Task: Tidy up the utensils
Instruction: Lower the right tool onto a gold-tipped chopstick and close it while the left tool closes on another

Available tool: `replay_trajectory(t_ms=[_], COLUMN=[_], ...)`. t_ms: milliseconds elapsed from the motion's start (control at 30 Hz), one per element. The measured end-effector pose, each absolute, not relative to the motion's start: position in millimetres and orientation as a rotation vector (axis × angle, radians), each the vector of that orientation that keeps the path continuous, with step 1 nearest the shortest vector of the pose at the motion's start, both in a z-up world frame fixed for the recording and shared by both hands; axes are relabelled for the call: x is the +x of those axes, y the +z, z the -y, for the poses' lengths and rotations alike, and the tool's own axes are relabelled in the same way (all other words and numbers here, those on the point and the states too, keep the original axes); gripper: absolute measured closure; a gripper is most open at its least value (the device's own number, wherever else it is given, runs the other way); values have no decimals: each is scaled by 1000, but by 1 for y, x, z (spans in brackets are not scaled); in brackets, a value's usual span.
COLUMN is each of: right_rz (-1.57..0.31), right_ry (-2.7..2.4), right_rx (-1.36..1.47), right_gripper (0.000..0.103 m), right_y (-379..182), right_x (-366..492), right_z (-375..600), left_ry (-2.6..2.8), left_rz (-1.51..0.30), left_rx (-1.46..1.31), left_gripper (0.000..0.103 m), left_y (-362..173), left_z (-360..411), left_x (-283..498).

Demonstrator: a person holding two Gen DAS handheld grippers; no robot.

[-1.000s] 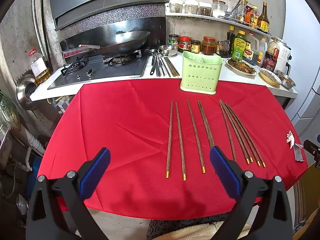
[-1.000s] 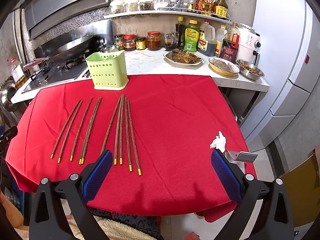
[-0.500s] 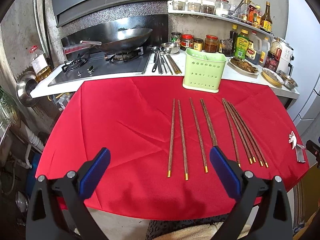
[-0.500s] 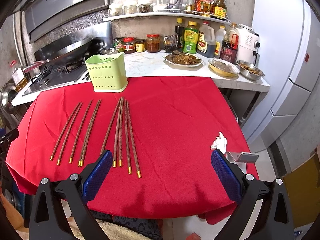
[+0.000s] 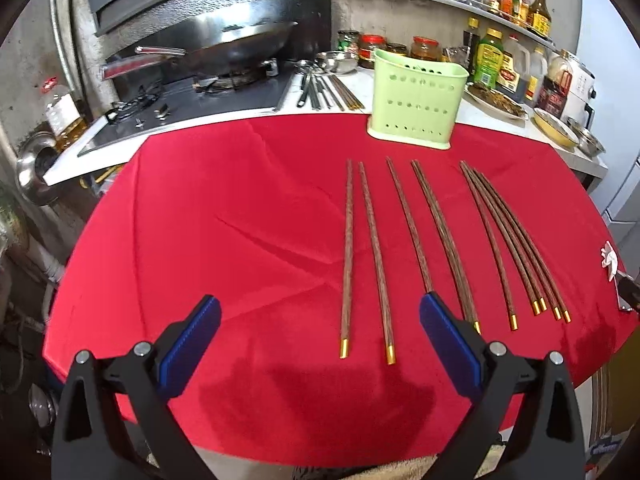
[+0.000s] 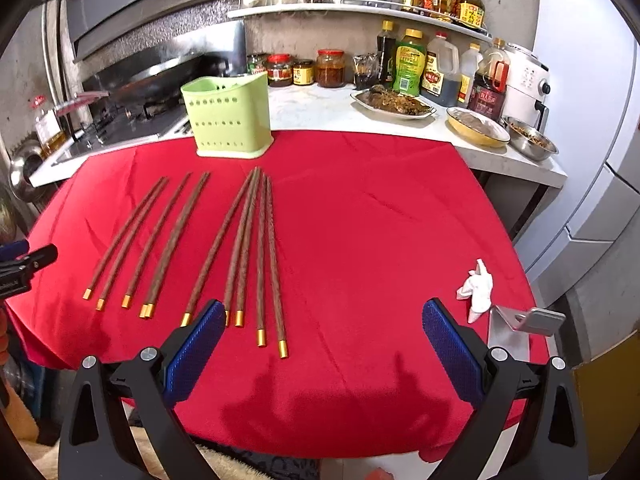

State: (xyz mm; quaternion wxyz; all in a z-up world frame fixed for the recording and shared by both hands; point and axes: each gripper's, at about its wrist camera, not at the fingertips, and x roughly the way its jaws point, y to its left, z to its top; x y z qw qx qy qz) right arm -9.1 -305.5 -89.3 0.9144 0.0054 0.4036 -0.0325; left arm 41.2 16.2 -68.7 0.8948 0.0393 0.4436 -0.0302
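- Far left, off the cloth: an oil bottle [image 5: 60, 110] by the wall, then a stove [image 5: 192, 98] carrying a wok [image 5: 236, 46].
- Spoons and spare utensils [image 5: 320, 88] lie on the counter between the stove and the holder.
- The left gripper [image 5: 318, 344] hangs over the near edge of the red cloth [image 5: 208, 220], jaws spread wide, nothing between the blue pads [image 5: 188, 348].
- Two chopsticks lie in its gap; its right pad covers the near end of a third.
- The chopsticks [image 5: 348, 256] lie flat in a row on the cloth, gold tips toward the camera, thin ends toward the holder: a left pair, a loose middle group, then a tight right-hand bundle [image 5: 516, 240] of about five, fanned and touching.
- The green holder [image 5: 418, 100] stands upright at the far edge of the cloth, beyond the sticks and well apart from both grippers. The open cloth between sticks and holder is bare.
- The right gripper [image 6: 322, 344] is also wide open and empty, over the cloth's near edge; its left pad [image 6: 196, 354] overlaps the gold tips of the bundle.
- Right of it: a crumpled white scrap [image 6: 476, 288] and a metal bracket [image 6: 520, 322] at the cloth's corner.
- Behind on the counter: jars [image 6: 330, 68], sauce bottles [image 6: 408, 64], a dish of food [image 6: 394, 100], two bowls [image 6: 476, 124] and a white appliance [image 6: 524, 84].
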Motion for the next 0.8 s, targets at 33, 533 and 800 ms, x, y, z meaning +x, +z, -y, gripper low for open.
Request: replay_trajectory(t_ms=[33,533,800], right_rz=[-836,-850,-841], right_ry=[-62,11,24], right_rx=[13,40,21], right_gripper=[6,8,12], right_y=[-95,-141,-146], right_x=[-5,35,47], right_z=[305,303,300], left_ry=[-69,-108,-113], left_rz=[-921,-943,-976], left_rx=[81,91,94], left_gripper=[6,14,35], left_y=[-72,-110,-125], left_z=[-16,-12,-12], left_x=[42,74,85])
